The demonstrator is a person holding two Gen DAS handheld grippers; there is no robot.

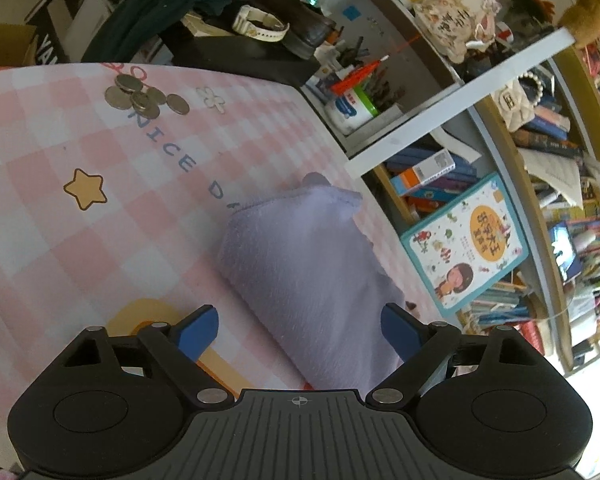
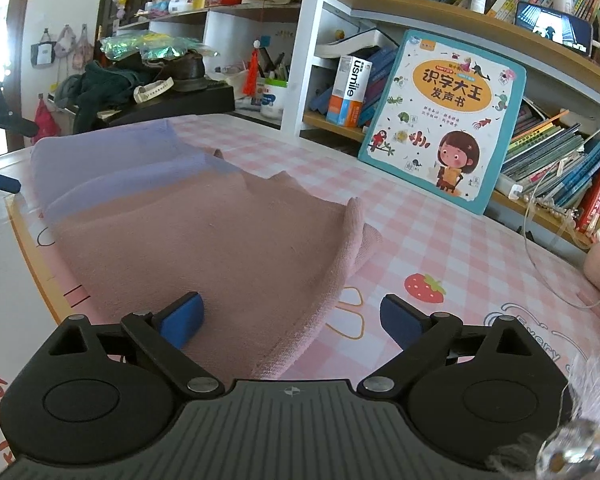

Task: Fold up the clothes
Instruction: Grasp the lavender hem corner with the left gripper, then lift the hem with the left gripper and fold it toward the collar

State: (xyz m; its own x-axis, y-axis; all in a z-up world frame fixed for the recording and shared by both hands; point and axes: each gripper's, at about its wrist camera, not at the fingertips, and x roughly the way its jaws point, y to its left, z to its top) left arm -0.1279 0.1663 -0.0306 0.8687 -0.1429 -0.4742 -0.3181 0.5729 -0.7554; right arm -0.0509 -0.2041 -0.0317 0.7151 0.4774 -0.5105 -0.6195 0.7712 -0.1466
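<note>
A folded lavender cloth [image 1: 300, 264] lies on the pink checked table mat [image 1: 60, 152]. My left gripper [image 1: 300, 330] is open above its near end, blue pads on either side, holding nothing. In the right wrist view a pink cloth [image 2: 220, 240] lies flat in front, one edge curled up at the right. The lavender cloth [image 2: 112, 160] lies behind it, at the far left. My right gripper [image 2: 292, 322] is open over the pink cloth's near corner, with its left pad [image 2: 182, 316] over the fabric and the right pad over the mat.
Several coins [image 1: 144, 98] lie on the mat's far side. A children's book [image 2: 444, 120] leans against crowded bookshelves [image 2: 548, 152] along the table's edge. A black stand with a shoe and dark clothes [image 2: 148, 80] is at the far end. A white cable [image 2: 540, 240] runs at right.
</note>
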